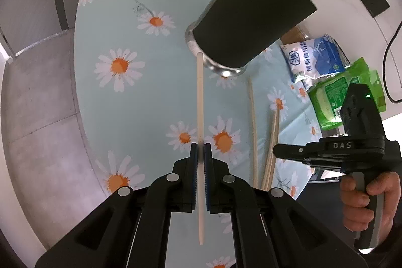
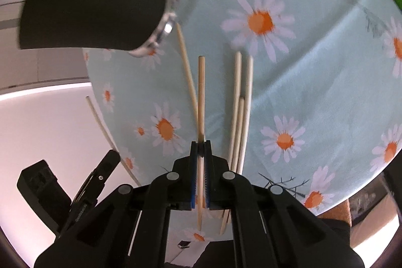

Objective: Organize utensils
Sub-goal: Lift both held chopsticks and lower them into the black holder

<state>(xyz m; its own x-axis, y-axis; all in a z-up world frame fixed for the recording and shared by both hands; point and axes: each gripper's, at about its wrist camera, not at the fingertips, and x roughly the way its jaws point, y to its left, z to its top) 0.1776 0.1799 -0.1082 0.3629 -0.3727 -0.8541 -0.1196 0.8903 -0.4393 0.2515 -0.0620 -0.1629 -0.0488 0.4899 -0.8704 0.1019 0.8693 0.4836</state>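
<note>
Two chopsticks are lifted, the left gripper (image 1: 200,147) clenched on the pale chopstick (image 1: 200,102), the right gripper (image 2: 200,146) on the wooden chopstick (image 2: 201,92); next you raise each into the black cup (image 1: 251,16) at one o'clock.

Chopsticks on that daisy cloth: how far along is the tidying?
Nothing visibly stored yet; the inside of the black holder is hidden. In hand: the left tongs clamp a white chopstick, the right tongs a wooden chopstick. Left: four loose chopsticks on the cloth.
</note>
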